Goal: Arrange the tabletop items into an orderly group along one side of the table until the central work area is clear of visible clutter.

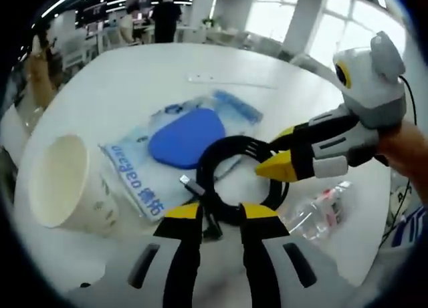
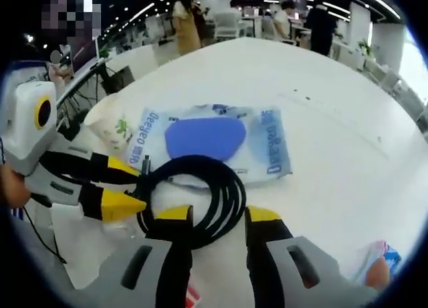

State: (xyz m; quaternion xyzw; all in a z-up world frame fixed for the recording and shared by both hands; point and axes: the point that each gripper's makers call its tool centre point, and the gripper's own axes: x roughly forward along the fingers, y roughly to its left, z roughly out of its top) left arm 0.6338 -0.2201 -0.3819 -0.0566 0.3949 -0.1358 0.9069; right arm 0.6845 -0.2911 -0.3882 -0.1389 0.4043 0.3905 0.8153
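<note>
A coiled black cable (image 1: 237,181) is seen at the centre of the left gripper view, lying partly on a clear packet with blue lettering (image 1: 144,181) that holds a blue pad (image 1: 186,139), all on the white surface (image 1: 134,81). In the right gripper view the same coil (image 2: 194,194) sits low in the middle, just above that view's own tongs. The left tongs (image 1: 222,211) are set narrowly apart at the lower edge of the coil, with the loop at their tips; whether the cable is actually pinched cannot be told. The right tongs (image 1: 275,156), entering from the right of the left gripper view, appear closed on the right side of the loop, though contact is partly hidden. A paper cup (image 1: 63,184) lies on its side at the left of that view, and a crumpled clear plastic wrapper (image 1: 321,211) lies at lower right. The cable is judged light, limp and springy: the coil is likely to sag or unwind if lifted by a single strand, so several turns should be gathered together at opposite sides. The packet is judged slick and floppy, best taken at an edge, and the cup light, easily crushed and prone to rolling, best taken at the rim
</note>
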